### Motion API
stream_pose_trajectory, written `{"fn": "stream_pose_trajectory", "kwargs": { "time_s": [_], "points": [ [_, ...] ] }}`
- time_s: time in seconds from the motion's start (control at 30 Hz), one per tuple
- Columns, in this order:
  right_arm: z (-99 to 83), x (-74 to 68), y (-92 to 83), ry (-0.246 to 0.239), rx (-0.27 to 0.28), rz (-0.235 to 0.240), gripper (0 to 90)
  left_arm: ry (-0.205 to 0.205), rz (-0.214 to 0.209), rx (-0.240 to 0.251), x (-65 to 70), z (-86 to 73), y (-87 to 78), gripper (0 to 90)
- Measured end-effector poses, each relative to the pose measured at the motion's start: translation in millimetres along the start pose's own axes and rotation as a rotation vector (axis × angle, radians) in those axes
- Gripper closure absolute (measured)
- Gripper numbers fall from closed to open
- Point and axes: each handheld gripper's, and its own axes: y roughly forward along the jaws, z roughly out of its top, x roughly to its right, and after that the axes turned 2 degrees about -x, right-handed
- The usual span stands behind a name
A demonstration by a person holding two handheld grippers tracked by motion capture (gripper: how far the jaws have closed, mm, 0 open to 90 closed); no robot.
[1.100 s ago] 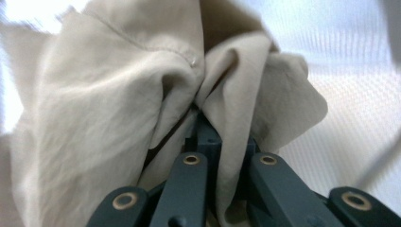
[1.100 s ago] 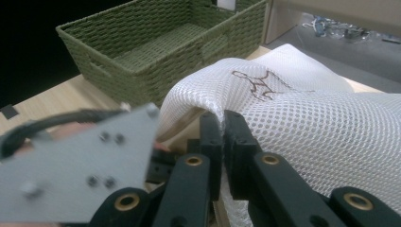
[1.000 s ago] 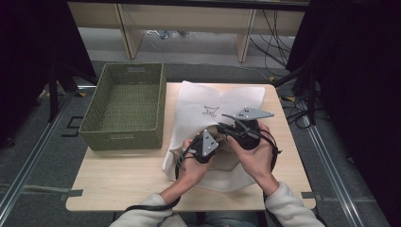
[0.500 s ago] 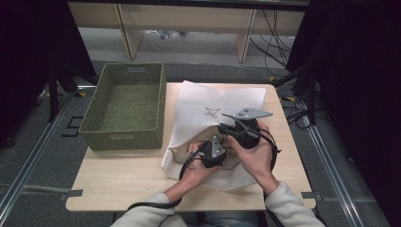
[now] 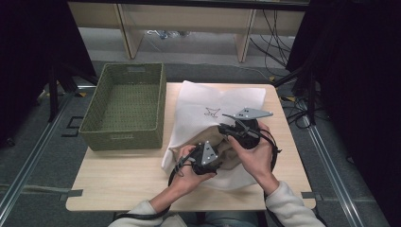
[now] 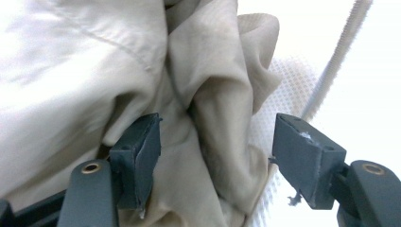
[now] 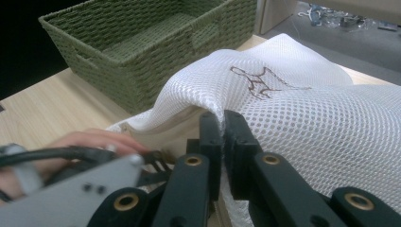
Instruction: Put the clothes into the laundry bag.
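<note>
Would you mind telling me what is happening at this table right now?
A person is stuffing a beige garment into a white mesh laundry bag. The right gripper is shut on the bag's edge, holding it up. The left gripper has just been opening, the garment lying loose between its fingers. A green basket waits alongside.

Both forearms come in from the bottom edge of the high view, in pale sleeves, bare hands wrapped around the gripper bodies.

Left hand [image 5: 189,170] sits low and near the body, palm up under its gripper, fingers curled over the black housing. The left gripper [image 5: 213,153] points forward and to the right; its jaws have just been opening and stand well apart with beige cloth lying between them, the pads not pressing on it.

Right hand [image 5: 253,153] is farther forward, wrist bent inward. The right gripper [image 7: 222,125] has its jaws pinched together on a fold of white mesh fabric.

The two hands are close together, nearly touching.
</note>
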Motion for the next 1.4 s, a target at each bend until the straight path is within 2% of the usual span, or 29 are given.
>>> {"fn": "stream_pose_trajectory", "kwargs": {
  "time_s": [0.1, 0.13, 0.23, 0.27, 0.3, 0.33, 0.37, 0.4, 0.43, 0.47, 0.5, 0.53, 0.57, 0.6, 0.67, 0.73, 0.77, 0.9, 0.93, 1.0, 1.07, 1.1, 1.13, 1.17, 1.2, 1.23, 1.27, 1.37, 1.4],
  "points": [
    [-0.1, 0.7, 0.6, -0.008, -0.004, 0.005, 87.6, 0.005, 0.007, 0.006, 1.7, -1.8, -12.0, 34.2],
    [-0.4, 0.3, 1.6, -0.003, 0.003, 0.005, 87.6, 0.005, 0.003, 0.019, 3.1, -2.3, -14.7, 36.8],
    [-0.6, -0.7, 2.4, 0.01, 0.004, 0.013, 87.6, 0.011, 0.001, 0.019, 7.2, -2.9, -19.1, 52.2],
    [-0.3, -0.4, 2.8, -0.003, 0.007, 0.013, 87.6, 0.03, -0.001, 0.0, 7.1, -3.2, -19.6, 52.2],
    [-0.4, -1.2, 2.6, 0.0, 0.009, -0.004, 87.6, 0.045, -0.007, -0.029, 6.4, -3.6, -17.7, 58.7],
    [-0.3, -1.0, 3.0, -0.002, 0.005, 0.011, 87.6, 0.049, -0.007, -0.046, 6.4, -4.0, -15.4, 65.3],
    [-0.1, -1.5, 1.4, -0.002, -0.007, 0.001, 87.5, 0.049, -0.011, -0.07, 7.0, -4.9, -10.1, 69.5],
    [-0.1, -1.8, 1.4, -0.002, -0.005, 0.0, 87.5, 0.038, -0.016, -0.087, 7.0, -5.9, -4.7, 77.9],
    [-0.3, -2.0, 2.3, 0.001, 0.008, -0.007, 87.5, 0.03, -0.015, -0.102, 6.7, -7.3, 1.6, 80.1],
    [-0.3, -2.0, 2.3, 0.001, 0.008, -0.007, 87.5, -0.001, -0.007, -0.091, 8.1, -8.5, 8.4, 80.1],
    [0.5, 1.2, 0.4, -0.028, -0.001, 0.002, 87.5, -0.009, -0.008, -0.093, 8.3, -8.9, 14.0, 82.9],
    [0.5, 1.2, 0.4, -0.028, -0.001, 0.002, 87.5, 0.024, -0.026, -0.13, 6.0, -8.3, 18.0, 82.9],
    [0.4, 1.4, 0.3, -0.025, -0.001, 0.0, 87.5, 0.029, -0.027, -0.141, 5.0, -7.6, 22.1, 83.6],
    [0.1, 0.3, 0.3, 0.0, -0.006, 0.005, 87.5, 0.029, -0.027, -0.142, 4.0, -6.7, 26.6, 84.7],
    [0.1, 1.1, 1.8, -0.012, 0.007, 0.014, 87.5, 0.032, -0.017, -0.141, 0.9, -3.3, 33.1, 86.8],
    [0.6, 1.8, 1.2, -0.019, 0.007, 0.016, 87.5, 0.027, 0.009, -0.122, -3.9, 2.3, 36.0, 87.2],
    [0.8, 1.9, -0.3, -0.014, 0.014, 0.004, 87.6, 0.011, 0.029, -0.112, -5.0, 5.5, 36.3, 87.4],
    [1.6, 1.3, -2.6, 0.002, 0.015, -0.001, 87.6, 0.038, 0.07, -0.072, -7.1, 13.7, 36.4, 87.1],
    [1.8, 3.3, -2.1, -0.018, 0.02, 0.002, 87.6, 0.04, 0.053, -0.082, -7.3, 12.8, 37.9, 86.6],
    [1.0, 2.7, -2.3, 0.011, 0.004, -0.001, 87.6, 0.049, 0.042, -0.091, -5.7, 4.5, 48.6, 83.1],
    [0.2, 3.1, -0.4, -0.003, 0.003, 0.004, 87.6, 0.055, 0.04, -0.083, -5.0, 1.3, 52.8, 76.2],
    [0.3, 4.1, 0.1, -0.017, 0.006, 0.005, 87.6, 0.056, 0.013, -0.076, -4.8, -0.1, 55.3, 72.4],
    [0.3, 4.1, 0.1, -0.017, 0.006, 0.005, 87.6, 0.056, 0.013, -0.076, -4.8, -0.1, 55.3, 68.8],
    [-0.2, 4.9, 0.7, -0.012, -0.001, 0.001, 87.6, 0.048, -0.009, -0.06, -5.1, 1.0, 54.4, 64.2],
    [-0.2, 4.9, 0.7, -0.012, -0.001, 0.001, 87.6, 0.048, -0.009, -0.06, -5.1, 1.0, 54.4, 61.6],
    [-0.4, 4.2, 0.5, 0.0, -0.005, -0.002, 87.5, 0.042, -0.032, -0.054, -4.9, 1.7, 52.1, 61.6],
    [-1.6, 5.0, 2.1, 0.001, 0.002, 0.003, 87.5, 0.048, -0.043, -0.035, -3.9, 0.9, 48.9, 55.6],
    [-2.5, 4.6, 2.2, 0.012, 0.001, 0.007, 87.5, 0.044, -0.054, -0.039, -3.2, -0.3, 40.6, 52.9],
    [-3.0, 4.2, 2.1, 0.018, 0.002, -0.008, 87.6, 0.046, -0.056, -0.024, -3.1, -0.6, 38.8, 51.1]
  ]
}}
